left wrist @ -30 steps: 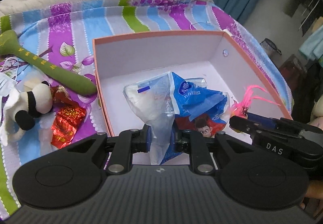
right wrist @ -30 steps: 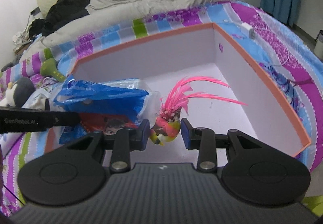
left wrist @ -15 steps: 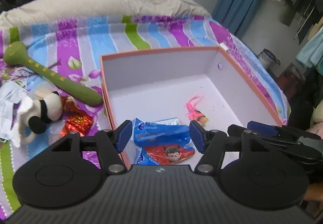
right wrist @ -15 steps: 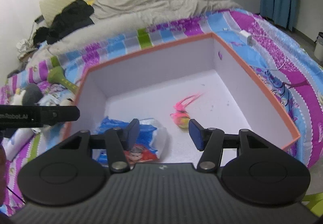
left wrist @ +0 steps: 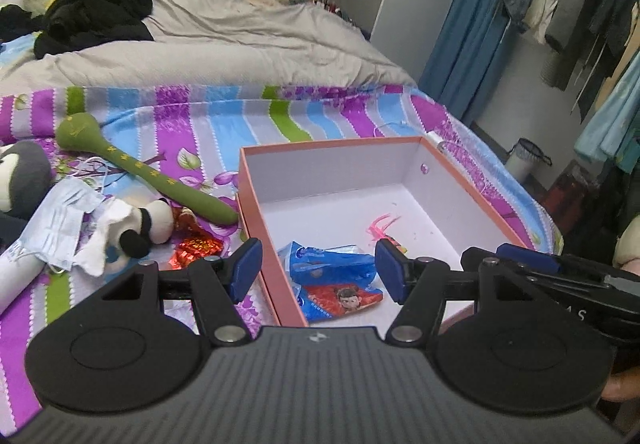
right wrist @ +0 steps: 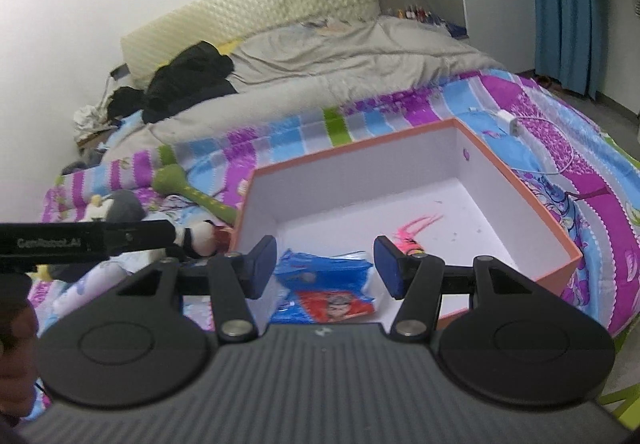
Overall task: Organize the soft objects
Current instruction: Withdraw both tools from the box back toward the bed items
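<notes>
Left wrist view: a plush toy [left wrist: 148,222] is lying on the bed [left wrist: 132,116], the left tool [left wrist: 318,271] is hanging wide and empty above the box [left wrist: 472,180], where a blue packet [left wrist: 332,264] and what is probably a pink feather toy [left wrist: 382,224] are resting; the right tool [right wrist: 325,264] is gaping empty too.

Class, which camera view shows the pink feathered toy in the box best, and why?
The right wrist view: the pink feathered toy shows its feathers and part of its body on the box floor, though blurred. In the left wrist view only its feathers show clearly; a gripper finger covers most of the body.
</notes>
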Demonstrator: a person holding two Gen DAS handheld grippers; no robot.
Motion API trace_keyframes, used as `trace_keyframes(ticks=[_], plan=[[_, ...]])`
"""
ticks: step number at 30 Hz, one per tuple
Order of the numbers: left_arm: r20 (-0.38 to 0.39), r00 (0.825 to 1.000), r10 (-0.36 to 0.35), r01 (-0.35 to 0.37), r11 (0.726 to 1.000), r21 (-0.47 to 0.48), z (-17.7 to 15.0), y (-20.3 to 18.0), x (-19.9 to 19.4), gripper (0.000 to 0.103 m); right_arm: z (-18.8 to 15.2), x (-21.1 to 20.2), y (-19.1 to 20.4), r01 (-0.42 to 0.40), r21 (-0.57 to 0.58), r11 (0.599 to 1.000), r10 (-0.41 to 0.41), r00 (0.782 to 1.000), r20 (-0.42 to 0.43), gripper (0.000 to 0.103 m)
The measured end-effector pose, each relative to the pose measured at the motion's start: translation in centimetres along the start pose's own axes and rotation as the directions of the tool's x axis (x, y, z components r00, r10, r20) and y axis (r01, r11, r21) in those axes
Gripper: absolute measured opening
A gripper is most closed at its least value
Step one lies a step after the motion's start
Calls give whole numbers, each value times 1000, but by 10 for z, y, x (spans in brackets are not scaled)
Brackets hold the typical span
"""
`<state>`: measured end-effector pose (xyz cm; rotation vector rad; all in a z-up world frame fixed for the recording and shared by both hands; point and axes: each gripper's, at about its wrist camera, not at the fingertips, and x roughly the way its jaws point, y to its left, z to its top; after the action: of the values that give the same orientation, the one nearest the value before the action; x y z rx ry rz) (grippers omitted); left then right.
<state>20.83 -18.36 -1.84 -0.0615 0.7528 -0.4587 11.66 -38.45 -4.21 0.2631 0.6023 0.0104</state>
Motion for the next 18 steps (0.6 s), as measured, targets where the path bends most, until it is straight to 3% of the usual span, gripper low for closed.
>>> trace_keyframes(ticks=[9, 18], plan=[[50, 999, 1, 0, 1000, -13, -28, 13, -53, 68, -20, -33, 34, -32, -34, 999, 33, 999, 27, 57], [64, 998, 26, -23, 999, -41, -54, 32, -91, 68, -43, -45, 65, -81, -65, 995, 81, 997, 1, 57]])
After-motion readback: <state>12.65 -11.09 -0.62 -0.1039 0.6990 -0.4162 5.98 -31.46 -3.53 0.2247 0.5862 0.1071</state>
